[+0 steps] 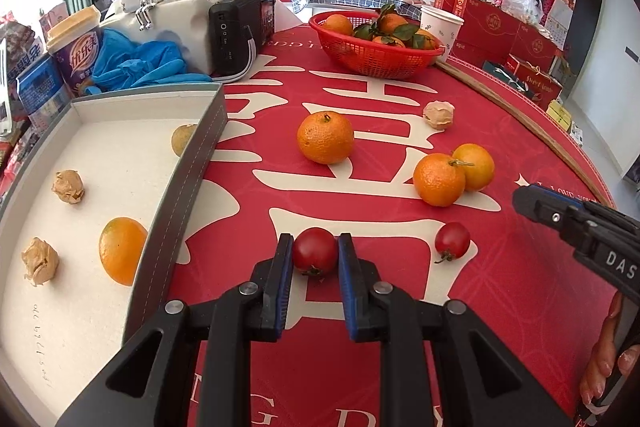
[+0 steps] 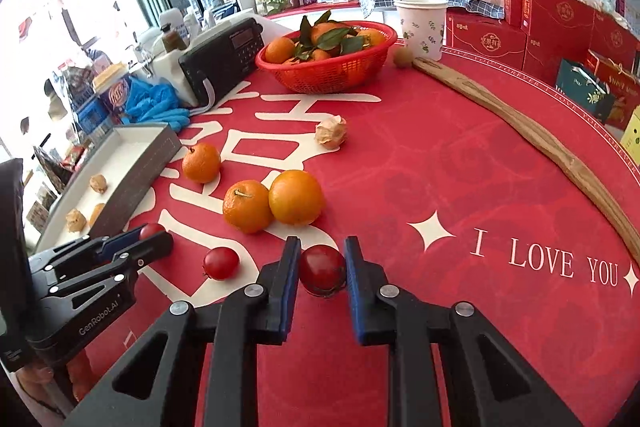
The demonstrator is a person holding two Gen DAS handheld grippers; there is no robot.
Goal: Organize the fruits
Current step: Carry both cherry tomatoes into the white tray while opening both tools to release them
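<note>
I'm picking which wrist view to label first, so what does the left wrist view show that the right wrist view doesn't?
Only the left wrist view shows the gray tray's full floor, including the round fruit by its far wall.

Only the right wrist view shows the tomato between the right gripper's fingers, the small brown fruit beside the paper cup, and the "I LOVE YOU" lettering.

Both show the red basket, three loose oranges, the papery husked fruit, a free tomato, and the tomato between the left gripper's fingers.
</note>
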